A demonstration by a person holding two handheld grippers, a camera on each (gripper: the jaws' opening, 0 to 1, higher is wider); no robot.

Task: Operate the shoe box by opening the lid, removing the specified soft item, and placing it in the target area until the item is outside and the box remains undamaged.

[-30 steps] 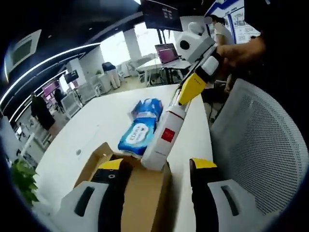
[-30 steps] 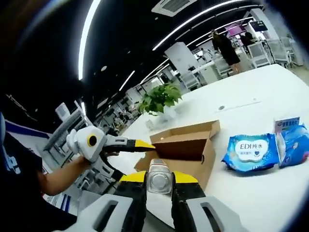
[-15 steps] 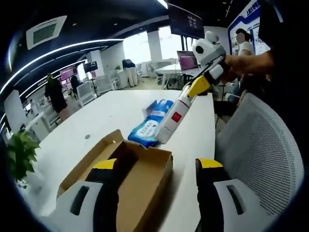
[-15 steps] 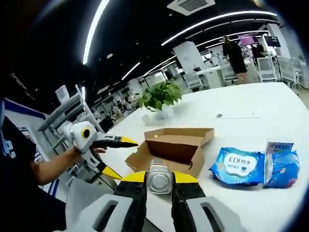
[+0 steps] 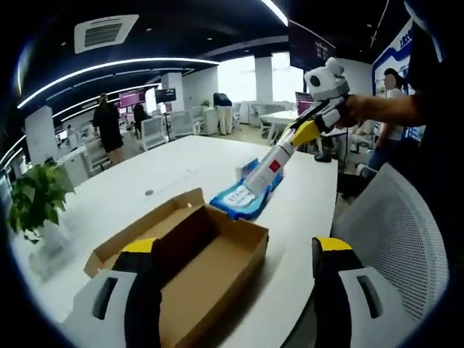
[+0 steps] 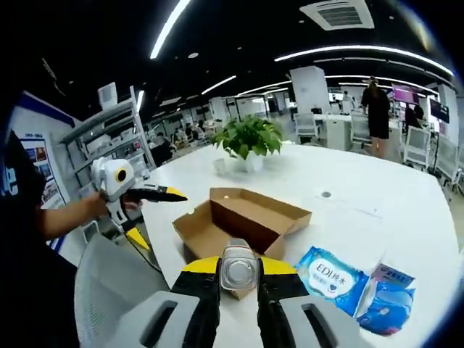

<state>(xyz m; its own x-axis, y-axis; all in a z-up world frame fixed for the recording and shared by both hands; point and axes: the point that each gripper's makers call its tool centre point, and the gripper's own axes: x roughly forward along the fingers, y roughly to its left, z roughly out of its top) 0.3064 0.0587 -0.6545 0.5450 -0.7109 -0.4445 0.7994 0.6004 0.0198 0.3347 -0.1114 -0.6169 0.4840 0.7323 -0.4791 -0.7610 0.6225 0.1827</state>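
In the left gripper view, your left gripper (image 5: 235, 272) at the bottom of the frame has drawn back from the box (image 5: 190, 268). A second ago its jaws were right over the cardboard; now they stand wide apart and empty, with the whole open box between them in the lower left. The lid flap is folded out to the left, and what you can see of the inside looks bare.

Moving right, the wipes (image 5: 246, 197) lie on the table (image 5: 170, 174) just past the box's far corner, centre frame. Above them your right gripper (image 5: 303, 133) comes in from the upper right, clenched on the bottle (image 5: 265, 167), which slants down so that its base hangs over the wipes.

In the right gripper view, the box (image 6: 243, 217) has slid from close in front to mid-frame, so you have lifted the bottle (image 6: 240, 269) clear and carried it away. It sits at bottom centre, pinched between the jaws, with the wipes (image 6: 334, 277) at the lower right.

The box seems undamaged. The bottle is out, and setting it down is what remains.
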